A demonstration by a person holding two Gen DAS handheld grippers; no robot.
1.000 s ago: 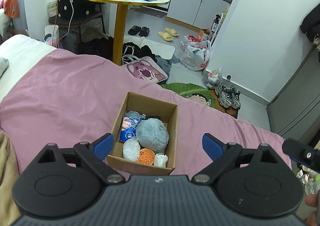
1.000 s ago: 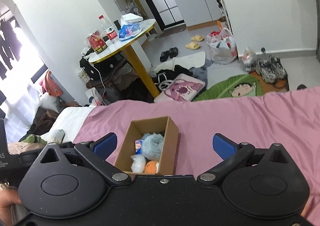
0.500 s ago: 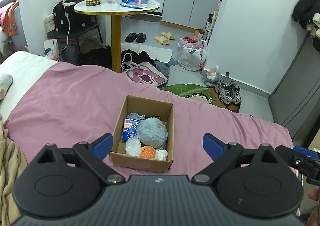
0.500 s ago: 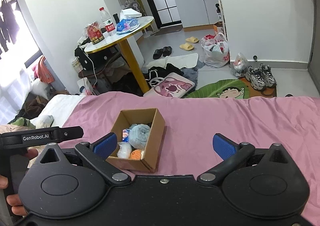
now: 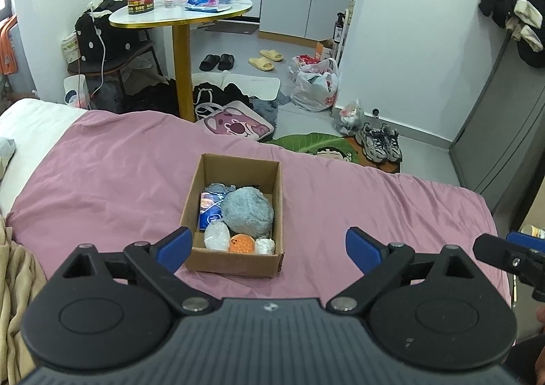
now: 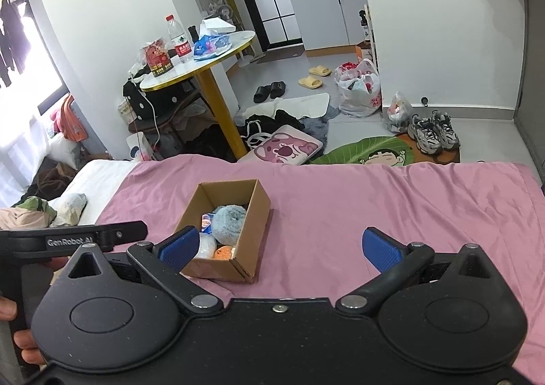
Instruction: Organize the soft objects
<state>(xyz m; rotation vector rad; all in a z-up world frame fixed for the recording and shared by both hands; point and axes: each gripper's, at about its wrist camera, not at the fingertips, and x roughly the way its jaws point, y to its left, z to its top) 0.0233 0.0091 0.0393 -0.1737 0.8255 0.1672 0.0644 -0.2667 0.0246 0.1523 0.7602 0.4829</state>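
- Both tools have pulled back and up since a second ago, so the cardboard box [image 5: 235, 262] looks further off and more of the pink bedspread [image 5: 112, 173] shows around it; the box itself sits where it was.
- Far left of the left wrist view: a beige blanket [image 5: 13, 286] is cut off by the frame edge, so no idea how big it is.
- Left tool [image 5: 269, 243] has its blue fingers spread wide with nothing between them, hanging over the bedspread short of the box. One blue pad [image 5: 175, 243] covers the box's near left corner.
- Inside the box, going left to right: a blue packet [image 5: 211, 208] with print too small to read, a white lumpy thing [image 5: 217, 237] in front of it, a fluffy grey-blue ball [image 5: 248, 213] that hides most of whatever is behind it, an orange ball [image 5: 242, 243] and a small white wad [image 5: 265, 246] at the near right corner.
- Some grey fabric [image 5: 218, 186] peeks out at the back, can't tell what it is.
- Right edge of that view: a bit of the right tool's body [image 5: 511, 260] pokes in, mostly cut off.
- Right wrist view: the right tool [image 6: 281, 247] is also wide open and empty. Its left pad [image 6: 180, 247] blocks the box's near left side, so only the fluffy ball and a sliver of the orange one are clear.
- Round table [image 6: 204, 61] on the floor beyond the bed has a water bottle [image 6: 178, 39] and some packets on it, all blurry.
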